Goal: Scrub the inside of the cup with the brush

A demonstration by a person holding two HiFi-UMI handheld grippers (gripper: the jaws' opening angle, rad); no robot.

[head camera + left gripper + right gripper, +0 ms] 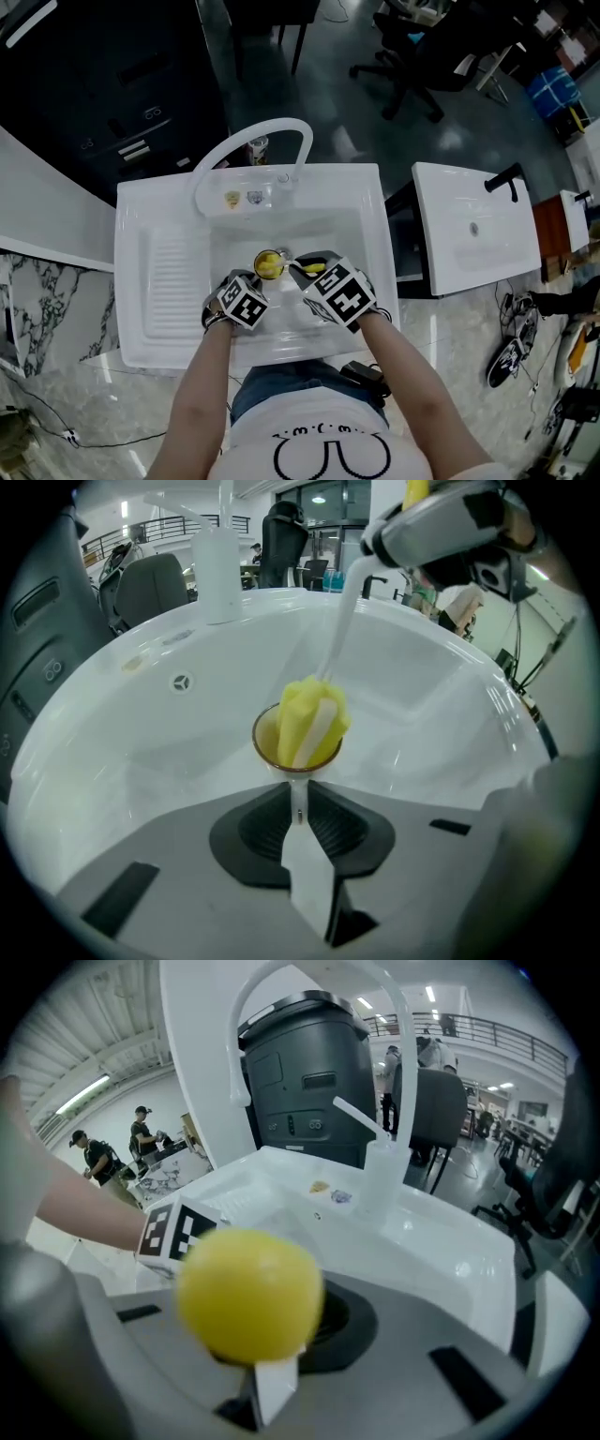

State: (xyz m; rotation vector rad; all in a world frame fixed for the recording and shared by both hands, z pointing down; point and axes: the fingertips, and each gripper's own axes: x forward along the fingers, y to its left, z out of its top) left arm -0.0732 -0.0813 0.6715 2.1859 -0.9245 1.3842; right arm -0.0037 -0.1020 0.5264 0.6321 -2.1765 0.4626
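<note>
A small cup (pixel 269 264) with a yellow inside sits tilted over the white sink basin (pixel 309 230). My left gripper (pixel 259 283) is shut on the cup's thin white handle; in the left gripper view the cup (pixel 272 747) stands just past my left gripper (pixel 298 803). The brush's yellow sponge head (pixel 312 719) is inside the cup, and its white stem (pixel 339 630) rises to my right gripper (pixel 450 527). In the right gripper view my right gripper (pixel 272 1354) is shut on the brush, whose round yellow handle end (pixel 248 1296) blocks the cup from sight.
A white arched faucet (pixel 253 141) stands at the back of the sink, and a ribbed drainboard (pixel 169 272) lies to the left. A second white sink (pixel 473 230) is off to the right. Office chairs and dark cabinets stand behind.
</note>
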